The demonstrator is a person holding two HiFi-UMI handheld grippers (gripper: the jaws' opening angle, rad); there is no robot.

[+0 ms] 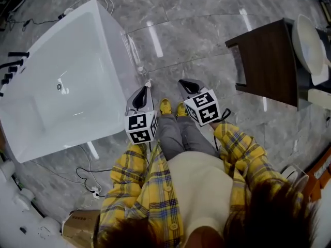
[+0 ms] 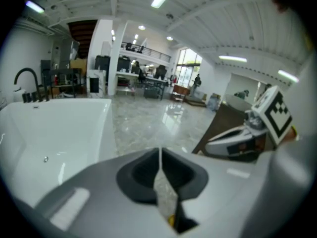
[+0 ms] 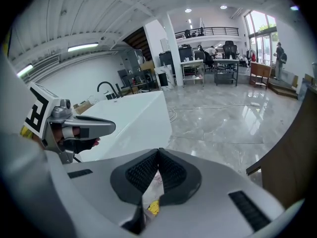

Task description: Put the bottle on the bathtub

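The white bathtub (image 1: 120, 61) stands on the marble floor at the left of the head view, and it also shows in the left gripper view (image 2: 54, 133) and the right gripper view (image 3: 133, 113). My left gripper (image 1: 146, 88) hangs beside the tub's near corner, its jaws shut with nothing between them (image 2: 160, 150). My right gripper (image 1: 182, 82) is level with it, to its right, also shut and empty (image 3: 158, 150). A small pale thing (image 1: 148, 81) lies on the floor at the left gripper's tip; I cannot tell whether it is the bottle.
A dark wooden table (image 1: 271, 61) stands at the right with a white basin (image 1: 310, 43) beyond it. Black taps (image 1: 13, 66) sit at the tub's far left. Cables (image 1: 88, 182) and a cardboard box (image 1: 83, 223) lie on the floor near the tub.
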